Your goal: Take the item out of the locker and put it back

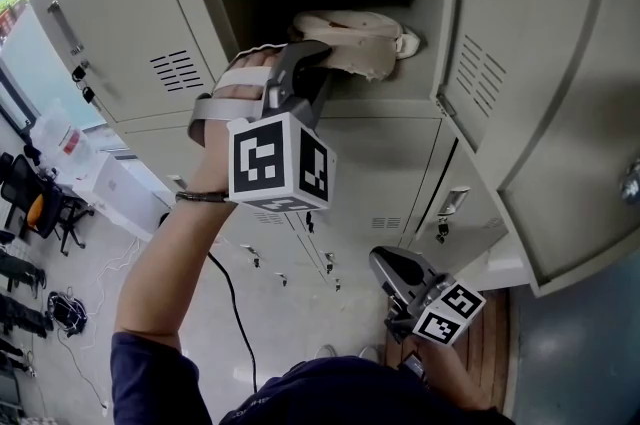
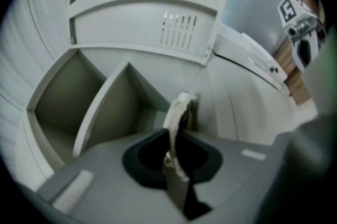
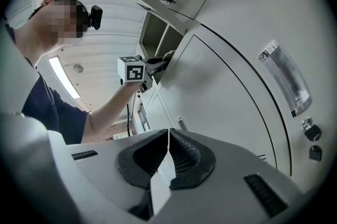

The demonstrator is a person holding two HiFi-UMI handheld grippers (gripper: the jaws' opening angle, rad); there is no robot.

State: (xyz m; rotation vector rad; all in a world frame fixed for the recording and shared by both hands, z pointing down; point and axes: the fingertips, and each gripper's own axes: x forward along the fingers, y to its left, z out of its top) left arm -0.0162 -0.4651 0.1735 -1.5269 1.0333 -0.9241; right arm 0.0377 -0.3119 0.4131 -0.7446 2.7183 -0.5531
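One item (image 1: 360,43), left claw (image 2: 179,128) pinching it, plain in its view, right claw (image 3: 167,149) closed

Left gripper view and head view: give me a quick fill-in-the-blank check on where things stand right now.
The left tongs are shut on the cream cloth, which lies inside the open ____.
The right tongs are ____ with nothing between them.
The marker cube at the head view's middle belongs to the ____ tongs.
Missing words: locker; shut; left.
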